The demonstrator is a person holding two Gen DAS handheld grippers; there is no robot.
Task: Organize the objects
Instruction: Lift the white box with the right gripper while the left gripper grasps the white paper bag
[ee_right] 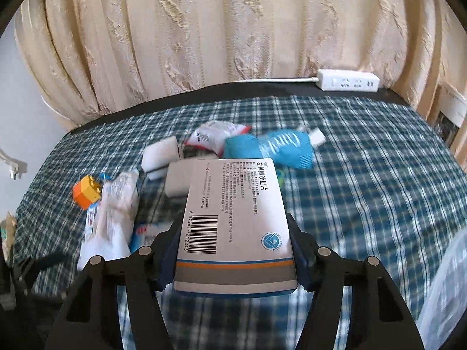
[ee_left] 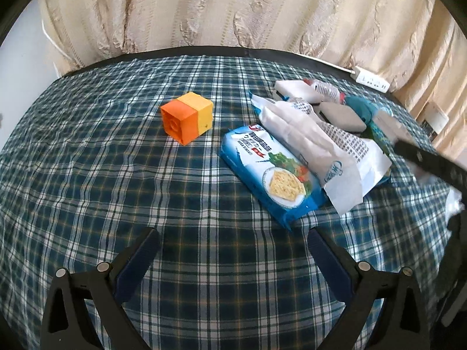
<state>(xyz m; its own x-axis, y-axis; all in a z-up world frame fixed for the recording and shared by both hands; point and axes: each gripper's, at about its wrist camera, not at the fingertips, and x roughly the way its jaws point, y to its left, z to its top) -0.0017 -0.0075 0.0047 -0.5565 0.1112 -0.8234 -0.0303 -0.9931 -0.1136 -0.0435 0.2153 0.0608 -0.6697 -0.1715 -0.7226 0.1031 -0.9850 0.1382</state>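
Observation:
In the right wrist view my right gripper [ee_right: 233,221] is shut on a white medicine box [ee_right: 236,218] with a barcode and an orange and grey band, held above the plaid cloth [ee_right: 364,175]. Beyond the box lies a pile: a blue pouch [ee_right: 271,148], a red and white sachet [ee_right: 213,135], a white block [ee_right: 160,154], a grey block [ee_right: 178,180]. My left gripper [ee_left: 233,233] stands open over bare cloth with nothing between its fingers. Ahead of it are an orange and yellow toy block [ee_left: 186,122] and a blue cracker packet [ee_left: 271,175] under a white packet [ee_left: 321,151].
A white power strip [ee_right: 347,80] lies on the table's dark far edge, in front of a cream curtain [ee_right: 204,29]. Clear plastic [ee_right: 446,291] shows at the lower right. A blurred dark bar [ee_left: 429,160] crosses the right side of the left wrist view.

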